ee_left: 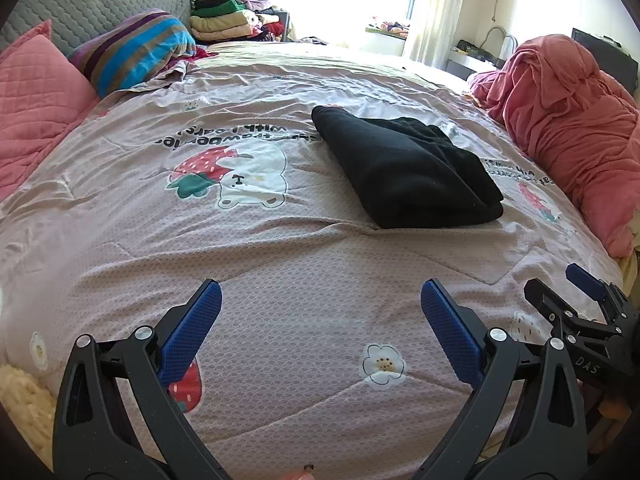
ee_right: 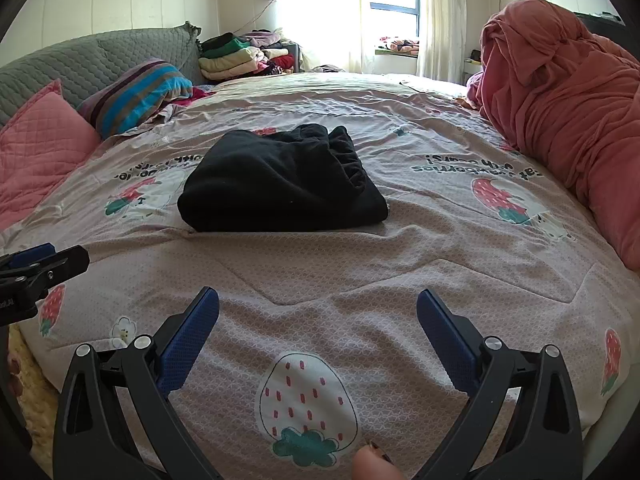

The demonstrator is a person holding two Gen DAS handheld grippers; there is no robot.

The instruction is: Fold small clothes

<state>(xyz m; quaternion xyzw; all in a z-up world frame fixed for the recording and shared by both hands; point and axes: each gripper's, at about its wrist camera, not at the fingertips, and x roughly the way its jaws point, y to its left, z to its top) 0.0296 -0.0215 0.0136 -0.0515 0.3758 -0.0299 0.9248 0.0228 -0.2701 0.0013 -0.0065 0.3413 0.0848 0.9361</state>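
Observation:
A black garment lies folded into a compact bundle on the pink bedspread; it also shows in the right wrist view, with a gathered waistband at its far right. My left gripper is open and empty, held above the bedspread near the bed's front edge, well short of the garment. My right gripper is open and empty too, in front of the garment and apart from it. The right gripper also shows at the right edge of the left wrist view, and the left gripper at the left edge of the right wrist view.
A heaped salmon-pink blanket lies along the right side of the bed. A pink pillow and a striped pillow lean against the grey headboard at the left. Stacked folded clothes sit at the far side by the window.

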